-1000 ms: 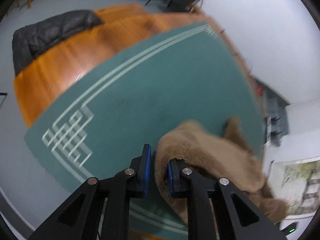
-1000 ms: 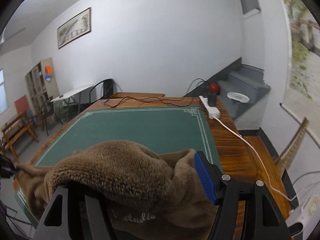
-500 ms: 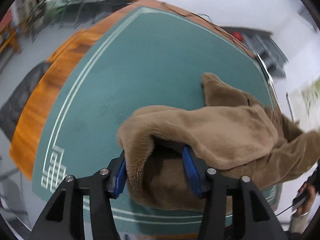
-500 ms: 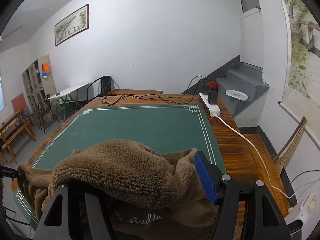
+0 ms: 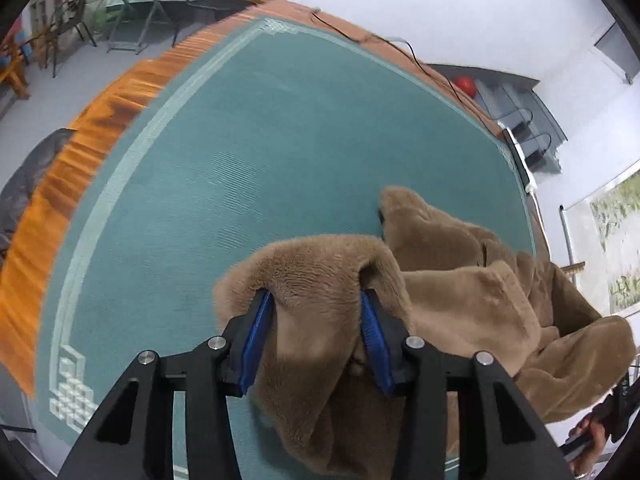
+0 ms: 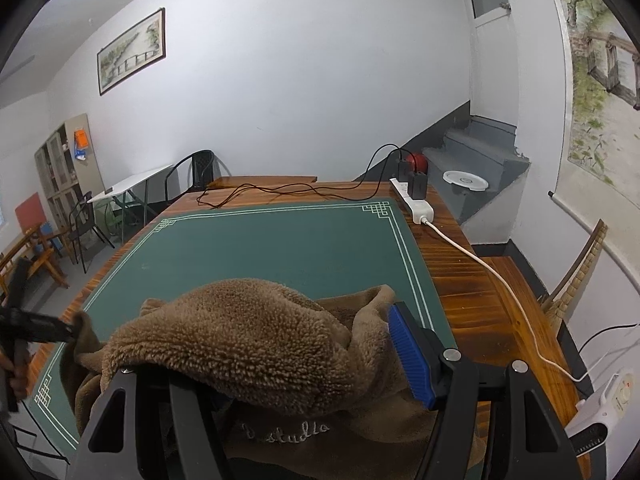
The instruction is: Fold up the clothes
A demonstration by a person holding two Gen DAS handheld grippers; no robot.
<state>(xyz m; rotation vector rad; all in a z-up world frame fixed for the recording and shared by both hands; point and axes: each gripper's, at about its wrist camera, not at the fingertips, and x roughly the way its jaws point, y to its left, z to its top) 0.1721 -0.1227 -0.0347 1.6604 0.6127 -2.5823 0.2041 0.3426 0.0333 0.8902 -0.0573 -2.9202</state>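
Note:
A brown fleece garment (image 5: 472,292) lies bunched at the near edge of the green mat (image 5: 256,168). My left gripper (image 5: 316,332) stands wide open with a thick fold of the fleece draped between and over its blue pads (image 5: 256,332). In the right wrist view the same garment (image 6: 248,344) covers my right gripper (image 6: 280,356); its right blue pad (image 6: 408,356) shows, the left finger is hidden under fleece. The jaws stand wide apart. Embroidered "studio" lettering (image 6: 288,430) shows low on the cloth.
The green mat (image 6: 280,248) covers a wooden table (image 6: 476,288). A white power strip (image 6: 416,204) with black chargers and cables sits at the far right edge. A white device (image 6: 608,408) lies at the near right. Chairs (image 6: 84,220) stand to the left.
My left gripper has opened from nearly shut to wide apart and swung right, toward the garment, which now drapes across both pads. My right gripper has hardly moved.

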